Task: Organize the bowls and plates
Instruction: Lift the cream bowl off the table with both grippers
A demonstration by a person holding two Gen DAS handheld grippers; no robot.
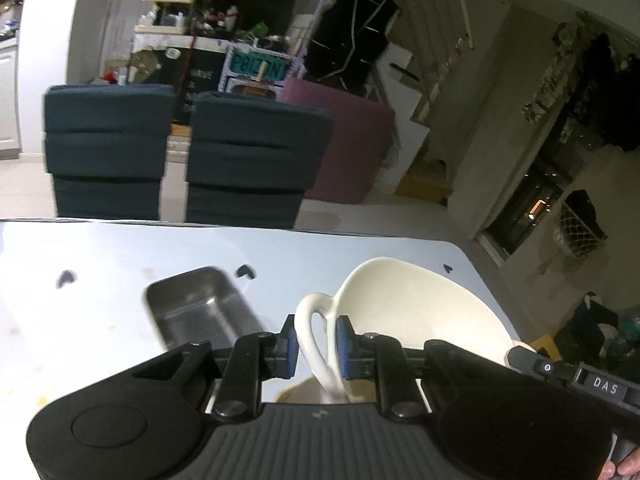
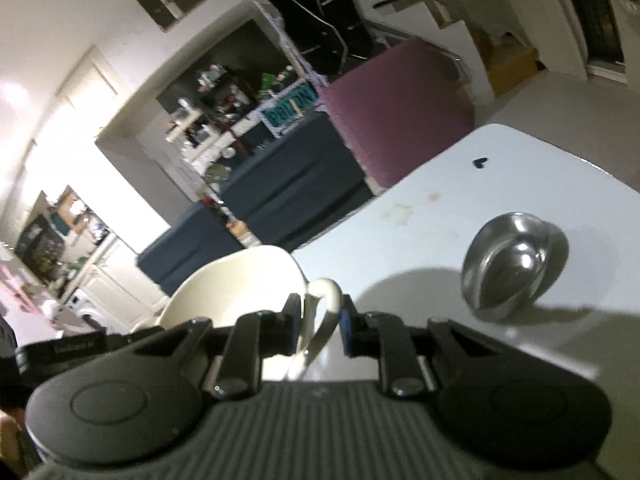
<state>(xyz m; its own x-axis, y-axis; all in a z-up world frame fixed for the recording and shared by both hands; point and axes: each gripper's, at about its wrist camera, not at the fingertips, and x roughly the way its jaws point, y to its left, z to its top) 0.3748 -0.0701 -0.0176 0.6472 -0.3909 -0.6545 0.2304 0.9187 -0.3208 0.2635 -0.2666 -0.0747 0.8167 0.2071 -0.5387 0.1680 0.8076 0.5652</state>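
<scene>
We hold a cream glazed ceramic bowl with two loop handles (image 1: 404,312) above the pale blue worktop (image 1: 100,280), one handle in each gripper. The left gripper (image 1: 316,346) pinches the handle at its 9 o'clock; the right gripper (image 2: 320,330) pinches the one at 3 o'clock. We judge it stiff, fairly heavy, slick and breakable, so the handles suit best. A rectangular steel tray (image 1: 200,308) sits at 11 o'clock, a round steel bowl (image 2: 512,260) at 1 o'clock. Readable writing: "DAS" on a gripper tag (image 1: 606,386).
</scene>
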